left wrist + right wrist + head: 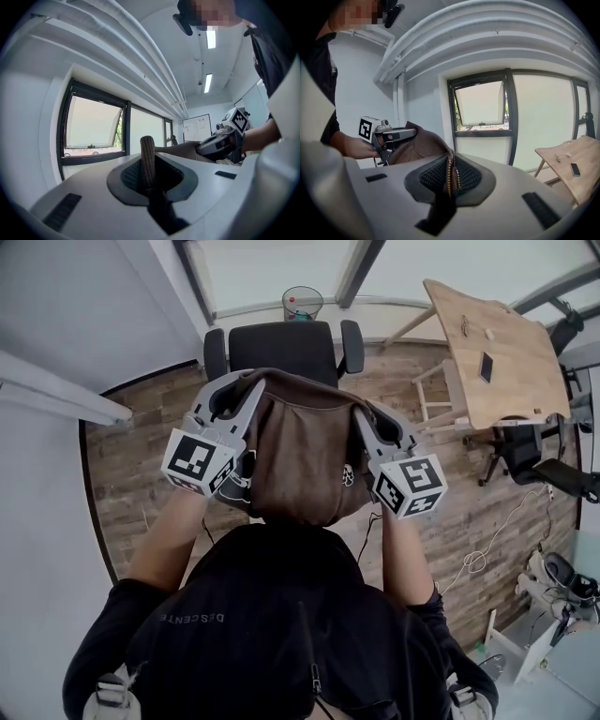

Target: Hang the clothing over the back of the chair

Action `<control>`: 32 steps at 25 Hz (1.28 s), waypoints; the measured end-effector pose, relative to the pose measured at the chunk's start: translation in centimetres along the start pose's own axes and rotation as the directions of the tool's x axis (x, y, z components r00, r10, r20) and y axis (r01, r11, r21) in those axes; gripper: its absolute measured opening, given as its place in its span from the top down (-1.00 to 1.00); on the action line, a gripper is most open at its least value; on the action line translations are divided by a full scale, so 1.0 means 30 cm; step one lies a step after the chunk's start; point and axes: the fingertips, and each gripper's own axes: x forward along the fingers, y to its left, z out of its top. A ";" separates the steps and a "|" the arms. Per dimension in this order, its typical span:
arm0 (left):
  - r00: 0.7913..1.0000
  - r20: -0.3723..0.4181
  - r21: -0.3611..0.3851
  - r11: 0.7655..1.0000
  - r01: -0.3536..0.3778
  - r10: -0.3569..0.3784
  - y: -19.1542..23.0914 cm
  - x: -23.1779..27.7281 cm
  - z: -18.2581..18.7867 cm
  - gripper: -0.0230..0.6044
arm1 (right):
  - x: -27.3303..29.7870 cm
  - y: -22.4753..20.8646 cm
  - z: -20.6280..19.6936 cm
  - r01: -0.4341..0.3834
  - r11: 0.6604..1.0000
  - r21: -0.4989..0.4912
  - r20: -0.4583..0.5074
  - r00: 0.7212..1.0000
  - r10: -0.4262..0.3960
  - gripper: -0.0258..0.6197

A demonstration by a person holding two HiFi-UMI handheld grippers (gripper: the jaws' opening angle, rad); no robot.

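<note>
Clothing (298, 460): brown, zippered, stretched between both grippers' jaws above chair (281, 349).

The left gripper (236, 388) and the right gripper (367, 420) are both grey, with curved jaws and black bumpy pads (130, 177) inside. Behind the jaws each one has a white cube (199, 461) with black square marks, and a thin black cable (368, 524) hangs from its back end. The person wears a black top (234, 634) with grey letters.
</note>
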 end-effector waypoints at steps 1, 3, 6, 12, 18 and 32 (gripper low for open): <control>1.000 -0.006 0.000 1.000 -0.003 0.003 0.005 0.003 -0.006 0.77 | 0.008 -0.002 -0.004 -0.007 1.000 0.004 -0.005 1.000 0.007 0.76; 1.000 -0.018 -0.002 1.000 -0.011 0.010 0.014 0.008 -0.023 0.77 | 0.022 -0.004 -0.015 -0.017 1.000 0.014 -0.015 1.000 0.017 0.75; 0.999 -0.036 -0.013 1.000 -0.020 0.020 0.022 0.020 -0.061 0.77 | 0.041 -0.014 -0.042 -0.025 0.999 0.025 -0.030 0.999 0.026 0.75; 0.997 -0.067 -0.024 0.999 -0.033 0.031 0.034 0.049 -0.113 0.77 | 0.077 -0.040 -0.085 -0.043 0.997 0.066 -0.064 0.997 0.047 0.74; 0.993 -0.116 -0.042 0.998 -0.039 0.034 0.039 0.074 -0.179 0.76 | 0.105 -0.064 -0.135 -0.054 0.994 0.099 -0.114 0.991 0.065 0.72; 0.976 -0.216 -0.097 0.994 -0.047 0.025 0.071 0.111 -0.284 0.35 | 0.136 -0.112 -0.211 -0.070 0.981 0.180 -0.178 0.979 0.102 0.33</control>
